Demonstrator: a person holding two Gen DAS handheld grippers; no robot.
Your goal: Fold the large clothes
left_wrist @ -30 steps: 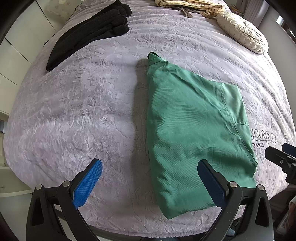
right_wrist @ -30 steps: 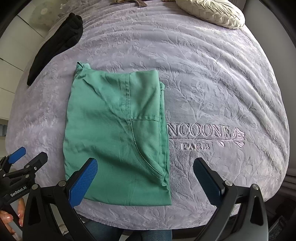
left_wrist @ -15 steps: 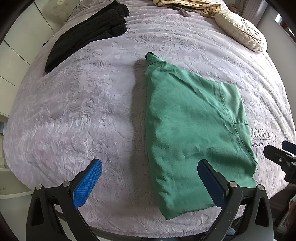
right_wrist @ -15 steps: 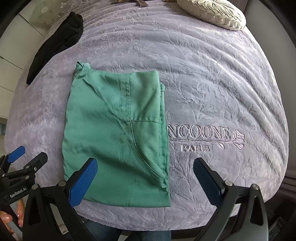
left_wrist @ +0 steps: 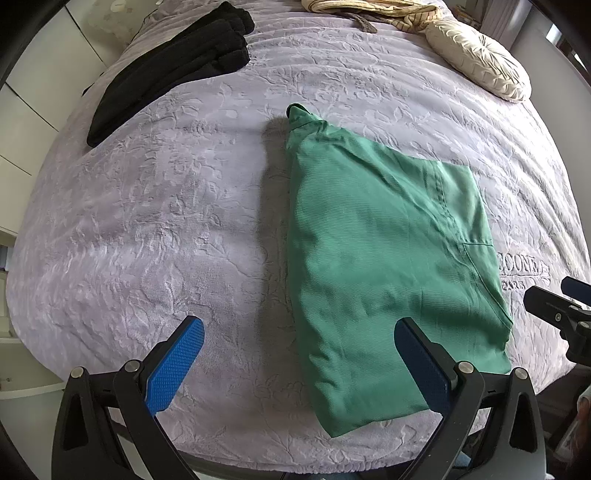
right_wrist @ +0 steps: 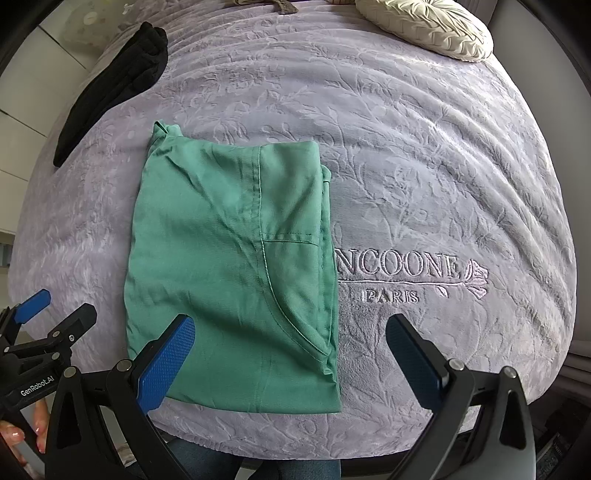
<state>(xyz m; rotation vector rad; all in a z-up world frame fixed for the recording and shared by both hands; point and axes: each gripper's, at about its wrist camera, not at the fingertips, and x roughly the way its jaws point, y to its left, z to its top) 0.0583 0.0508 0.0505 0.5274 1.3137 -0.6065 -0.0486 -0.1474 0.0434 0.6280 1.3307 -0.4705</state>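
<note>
- Bed [right_wrist: 424, 155], covered by a lilac embossed blanket with "NCOONE PARIS" stitched into it, carries everything in view.
- Black garment [left_wrist: 173, 66] lies folded at the far left of the bed, well apart from the work.
- Green garment [right_wrist: 232, 266], the task's piece, lies flat near the bed's front edge as a compact rectangle, several layers stacked along its right side and a pocket seam showing on top.
- Cream pillow [right_wrist: 428, 26] rests at the far right, next to a striped cloth [left_wrist: 369, 7] seen only from the left wrist.
- Left claw [left_wrist: 295, 365] hovers spread wide over the garment's near left edge, holding nothing.
- Right claw [right_wrist: 291, 362] also hangs wide and empty, straddling the near right corner.
- Judging by the layout, the folding looks nearly finished; the step in hand seems to be a pause between folds.
- A further fold would call for pinching both near corners through all layers and carrying them to the far edge, keeping the stacked side aligned.
</note>
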